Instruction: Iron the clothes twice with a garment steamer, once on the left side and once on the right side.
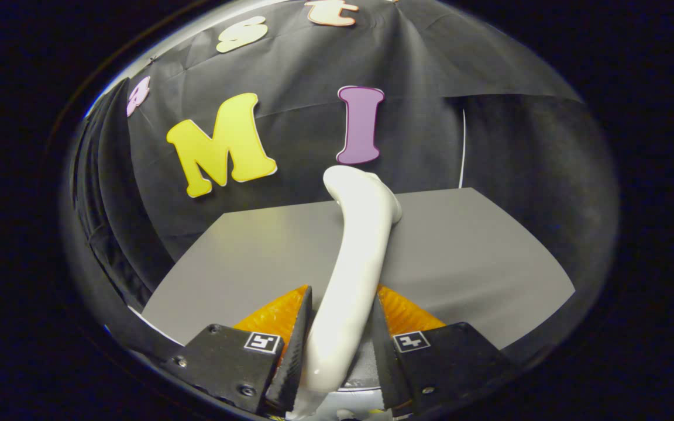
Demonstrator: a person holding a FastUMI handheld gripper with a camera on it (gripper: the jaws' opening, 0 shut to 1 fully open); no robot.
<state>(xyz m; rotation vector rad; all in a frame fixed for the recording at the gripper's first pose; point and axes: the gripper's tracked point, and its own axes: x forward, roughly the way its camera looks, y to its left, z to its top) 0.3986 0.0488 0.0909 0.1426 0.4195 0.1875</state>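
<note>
A white garment steamer runs from between my fingers up and away, its curved handle ending in a wider head that hangs over the far part of a grey table. My gripper is shut on the steamer's handle, with one finger pressing on each side of it. The steamer's head points away from me, so its face is hidden. No garment can be made out on the table.
The grey table stretches ahead under the steamer, its far edge against the booth's black cloth wall. A thin white cord hangs down the wall behind the table's far right corner.
</note>
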